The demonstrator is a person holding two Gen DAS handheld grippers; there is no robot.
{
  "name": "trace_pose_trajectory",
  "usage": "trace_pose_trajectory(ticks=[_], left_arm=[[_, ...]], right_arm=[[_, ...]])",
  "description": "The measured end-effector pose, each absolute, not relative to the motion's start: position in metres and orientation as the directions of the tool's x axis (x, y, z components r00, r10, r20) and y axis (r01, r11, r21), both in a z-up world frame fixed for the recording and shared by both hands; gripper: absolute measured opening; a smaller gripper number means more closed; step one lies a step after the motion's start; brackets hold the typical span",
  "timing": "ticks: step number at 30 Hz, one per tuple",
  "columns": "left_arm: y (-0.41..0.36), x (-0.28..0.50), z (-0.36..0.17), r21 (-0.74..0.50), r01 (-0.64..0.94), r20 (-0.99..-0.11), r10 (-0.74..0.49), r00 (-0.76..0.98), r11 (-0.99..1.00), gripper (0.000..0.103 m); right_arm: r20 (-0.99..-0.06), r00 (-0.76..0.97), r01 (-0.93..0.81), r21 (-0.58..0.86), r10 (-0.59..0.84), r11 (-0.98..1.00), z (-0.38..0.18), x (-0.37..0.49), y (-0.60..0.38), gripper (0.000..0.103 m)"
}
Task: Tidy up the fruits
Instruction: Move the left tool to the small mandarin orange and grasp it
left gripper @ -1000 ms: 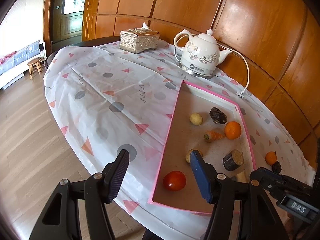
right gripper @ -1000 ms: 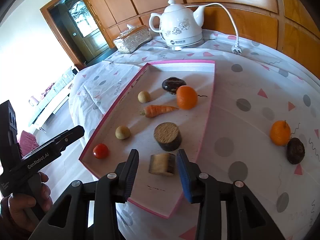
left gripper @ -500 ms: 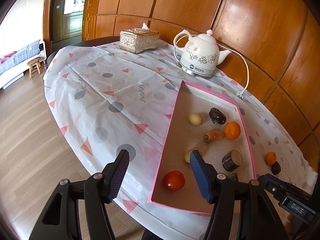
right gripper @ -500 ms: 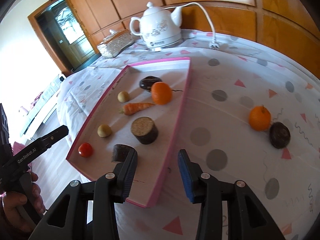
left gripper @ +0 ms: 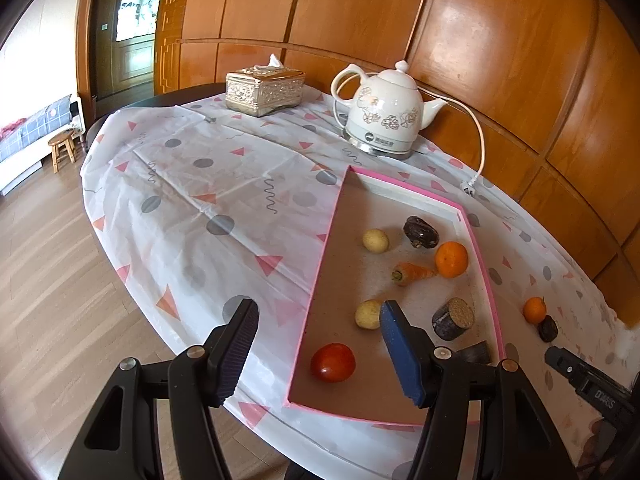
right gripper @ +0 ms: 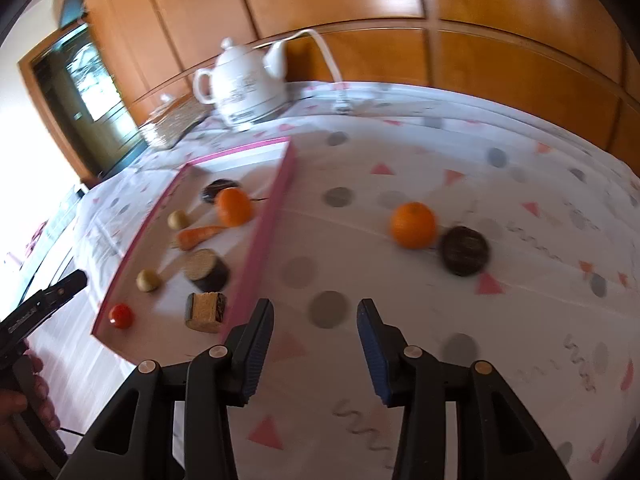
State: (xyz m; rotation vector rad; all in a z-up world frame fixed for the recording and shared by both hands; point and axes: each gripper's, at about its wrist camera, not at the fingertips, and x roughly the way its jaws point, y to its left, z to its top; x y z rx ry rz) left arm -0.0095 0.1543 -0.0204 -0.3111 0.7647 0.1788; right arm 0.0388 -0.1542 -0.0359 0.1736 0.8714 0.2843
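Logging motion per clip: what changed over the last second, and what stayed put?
The right gripper, open and empty, swung right, off the cut block in the pink tray, toward the loose orange and dark fruit on the cloth. The left gripper stayed open and hovering; the tray's contents stayed put.

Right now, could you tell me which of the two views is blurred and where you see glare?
Right wrist view: motion blur smears the kettle and the tablecloth. Left wrist view: sharp, with fisheye bending and a bright glare patch on the wood wall.
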Motion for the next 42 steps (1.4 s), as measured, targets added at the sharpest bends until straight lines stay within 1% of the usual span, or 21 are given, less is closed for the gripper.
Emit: trace_pose_trajectory(ticks=[12, 24, 34, 40, 42], left_arm=[[0.142, -0.006, -0.018, -0.185, -0.233, -0.704, 0.037, 0.710, 0.955, 0.064], [0.127, -0.001, -0.014, -0.157, -0.180, -0.705, 0.017, 0.709, 0.971, 0.064], [0.104, 0.012, -0.010, -0.120, -0.078, -0.708, -0.030, 0.706, 0.990, 0.064], [0.084, 0.027, -0.001, -0.123, 0.019, -0.706, -0.101, 0.701, 0.992, 0.064], [0.073, 0.033, 0.003, -0.109, 0.064, -0.707, -0.123, 0.697, 0.992, 0.064]], right_arm=[[-0.753, 0.636, 0.049, 0.260, 0.170, 0.964, -0.052, 0.026, -0.232, 0.044], [-0.771, 0.635, 0.217, 0.245, 0.054, 0.945, -0.064, 0.008, -0.289, 0.044], [-0.781, 0.623, 0.341, 0.226, -0.039, 0.913, -0.068, -0.008, -0.331, 0.045], [-0.787, 0.610, 0.404, 0.203, -0.097, 0.892, -0.070, -0.017, -0.352, 0.046], [-0.787, 0.607, 0.424, 0.202, -0.112, 0.883, -0.071, -0.022, -0.360, 0.050]])
